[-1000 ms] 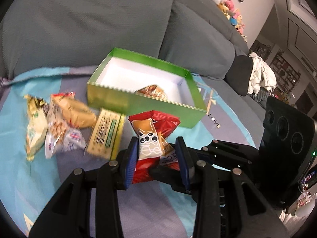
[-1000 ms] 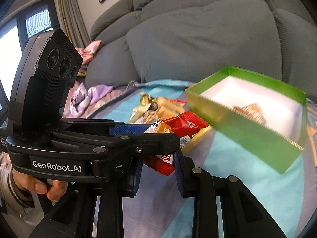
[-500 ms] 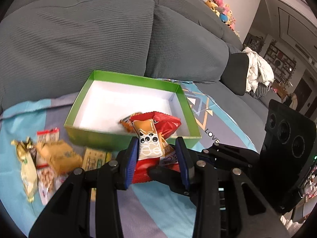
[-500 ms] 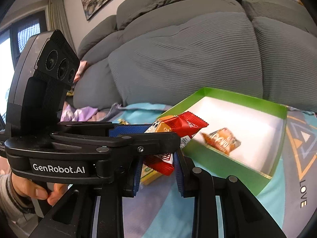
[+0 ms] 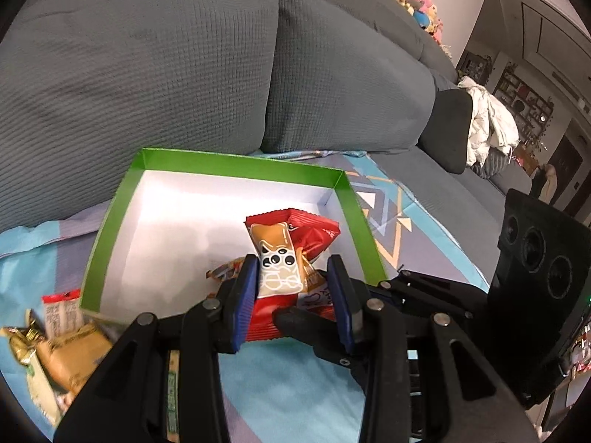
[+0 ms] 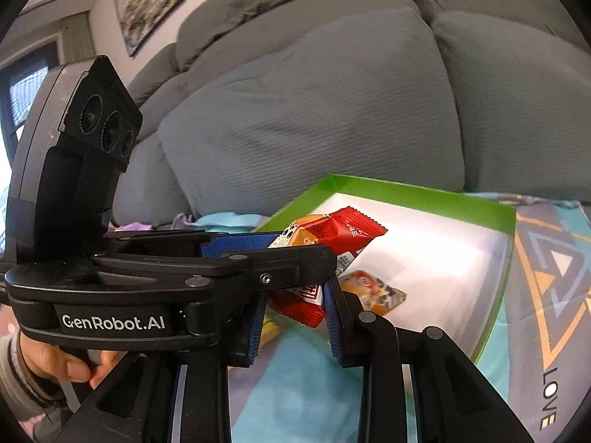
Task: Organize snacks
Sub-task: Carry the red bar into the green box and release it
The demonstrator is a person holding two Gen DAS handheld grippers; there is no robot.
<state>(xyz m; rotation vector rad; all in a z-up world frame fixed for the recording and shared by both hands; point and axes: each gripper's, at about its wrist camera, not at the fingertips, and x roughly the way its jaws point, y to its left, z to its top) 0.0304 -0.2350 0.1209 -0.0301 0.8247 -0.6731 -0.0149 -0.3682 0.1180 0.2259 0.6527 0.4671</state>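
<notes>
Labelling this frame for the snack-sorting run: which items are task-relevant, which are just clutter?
Task items:
- red snack packet, gripped by both the left tool and right tool
- green box
- orange packet already inside the box
- loose snacks on the cloth

Lying about:
- grey sofa cushions
- plush toys
- white bundle

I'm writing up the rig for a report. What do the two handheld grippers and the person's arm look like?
Both grippers are black linkage frames with silver pivot pins and ribbed blue finger pads. The left gripper carries white "GenRobot.AI" lettering and a dark housing with three round lenses. The hand wears a grey sleeve with dark stripes.
</notes>
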